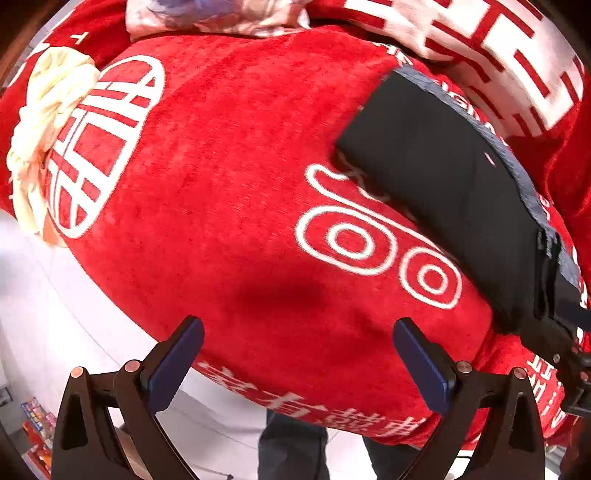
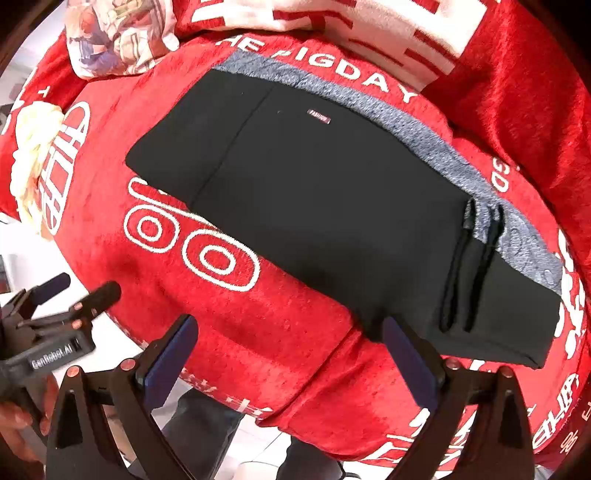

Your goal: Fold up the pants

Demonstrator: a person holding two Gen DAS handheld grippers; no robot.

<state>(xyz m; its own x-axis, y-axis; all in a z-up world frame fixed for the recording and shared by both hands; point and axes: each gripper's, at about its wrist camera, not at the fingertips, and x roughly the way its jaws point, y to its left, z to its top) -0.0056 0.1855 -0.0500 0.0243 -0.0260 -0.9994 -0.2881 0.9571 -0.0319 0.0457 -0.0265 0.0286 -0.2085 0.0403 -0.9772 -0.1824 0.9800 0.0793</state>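
Observation:
The black pants (image 2: 332, 206) lie folded into a flat rectangle on a red blanket (image 2: 288, 332), with grey fleece lining showing along their far edge and drawstrings near the right end. They also show at the right of the left wrist view (image 1: 443, 184). My right gripper (image 2: 291, 347) is open and empty, just in front of the pants' near edge. My left gripper (image 1: 299, 350) is open and empty over bare red blanket (image 1: 221, 184), left of the pants; it also shows at the left of the right wrist view (image 2: 83, 291).
A cream crumpled cloth (image 1: 48, 140) lies at the blanket's left edge. A patterned pale garment (image 2: 118, 37) and a red-and-white blanket (image 2: 369, 22) lie at the back. The surface's front edge drops to a white floor (image 1: 55, 332); a person's legs stand below.

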